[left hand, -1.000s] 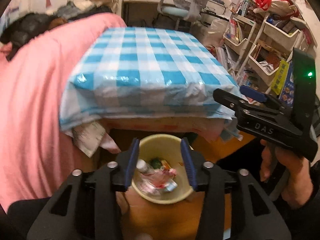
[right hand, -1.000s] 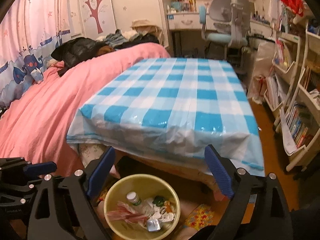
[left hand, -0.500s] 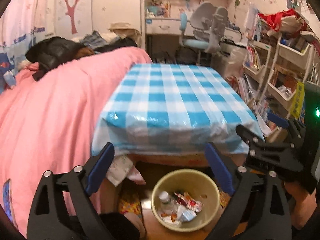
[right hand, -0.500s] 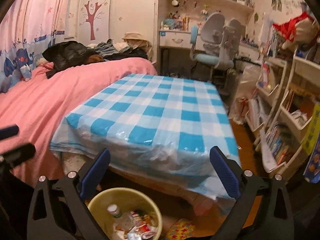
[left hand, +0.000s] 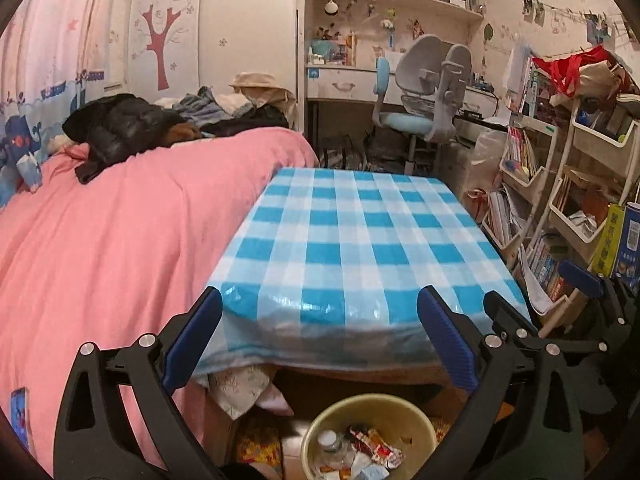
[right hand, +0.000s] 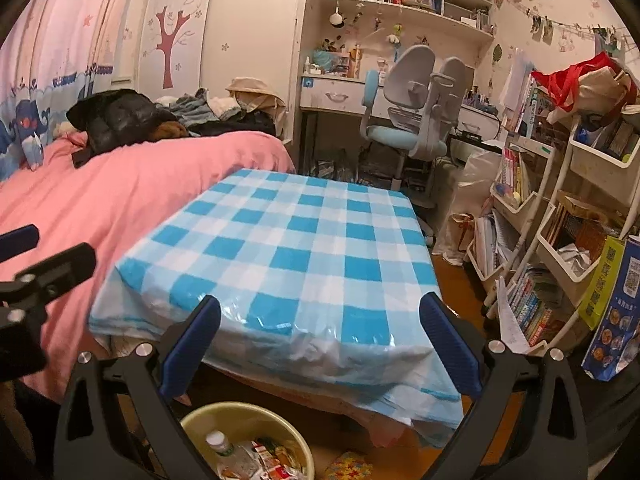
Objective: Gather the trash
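In the left wrist view, your left tongs [left hand: 320, 346] stand wide apart and their jaws are opening the last bit, with nothing between them. They look over the near edge of the table [left hand: 352, 240], and its blue checked cloth is bare. The yellow bin [left hand: 370, 436] sits on the floor below this edge, and the trash [left hand: 360, 454] lies inside it: a small bottle and some crumpled wrappers. The right tongs [left hand: 560, 292] show at the right edge. One second ago these left tongs were half closed just above the bin; now they are higher and you see much more of the room.

In the right wrist view, your right tongs [right hand: 320, 346] are also wide apart and empty. The bin [right hand: 248, 440] is at the bottom, more cut off by the frame than before, and the table [right hand: 296, 248] fills the middle.

I judge that the drop into the bin is done. For the next move you must look for any trash that remains; I see none on the table.
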A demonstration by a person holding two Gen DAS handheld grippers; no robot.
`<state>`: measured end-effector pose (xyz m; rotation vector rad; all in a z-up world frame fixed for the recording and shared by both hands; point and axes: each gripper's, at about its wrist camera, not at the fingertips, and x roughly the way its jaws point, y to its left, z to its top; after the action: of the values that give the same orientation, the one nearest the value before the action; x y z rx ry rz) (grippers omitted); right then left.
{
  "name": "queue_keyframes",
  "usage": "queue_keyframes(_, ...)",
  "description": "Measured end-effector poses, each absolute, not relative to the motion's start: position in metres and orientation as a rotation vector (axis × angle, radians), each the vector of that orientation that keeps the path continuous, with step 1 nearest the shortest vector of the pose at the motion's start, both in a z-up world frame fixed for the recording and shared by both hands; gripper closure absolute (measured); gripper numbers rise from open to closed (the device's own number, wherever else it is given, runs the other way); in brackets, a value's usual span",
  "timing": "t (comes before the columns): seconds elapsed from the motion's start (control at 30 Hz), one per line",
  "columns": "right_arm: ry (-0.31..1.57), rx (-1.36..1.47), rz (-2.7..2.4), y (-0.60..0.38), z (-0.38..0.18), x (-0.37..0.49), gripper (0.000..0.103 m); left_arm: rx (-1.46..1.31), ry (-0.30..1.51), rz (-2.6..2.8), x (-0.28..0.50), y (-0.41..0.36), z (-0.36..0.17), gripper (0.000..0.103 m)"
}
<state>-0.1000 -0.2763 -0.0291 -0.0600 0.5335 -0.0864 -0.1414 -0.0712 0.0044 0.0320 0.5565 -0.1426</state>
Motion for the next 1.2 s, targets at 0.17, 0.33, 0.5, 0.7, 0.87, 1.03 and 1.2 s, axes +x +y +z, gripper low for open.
queue_keyframes(0.17,0.522,-0.064,-0.081,-0.277,-0.018,-0.085,0.008,0.011,0.530,-0.098,-0.119,-0.069,0.014,0.008)
queue_keyframes(0.33,0.531,-0.067,-0.078,-0.280,-0.012,-0.066,0.008,-0.029,0.506,-0.053,-0.089,-0.065,0.026,0.008)
queue_keyframes(0.5,0.511,-0.081,-0.078,-0.282,-0.001,-0.051,0.008,-0.028,0.493,-0.032,-0.062,-0.068,0.033,0.008)
queue_keyframes(0.7,0.540,-0.037,-0.079,-0.289,-0.010,-0.039,0.008,-0.035,0.520,-0.036,-0.045,-0.074,0.028,0.008)
queue_keyframes(0.87,0.538,-0.023,-0.076,-0.291,-0.009,-0.036,0.008,0.025,0.511,-0.031,-0.045,-0.088,0.026,0.008)
queue_keyframes(1.03,0.542,0.007,-0.080,-0.296,-0.008,-0.034,0.008,0.013,0.519,-0.028,-0.046,-0.091,0.023,0.008)
queue_keyframes(1.2,0.537,0.000,-0.087,-0.297,-0.007,-0.033,0.008,0.034,0.512,-0.019,-0.050,-0.096,0.021,0.008)
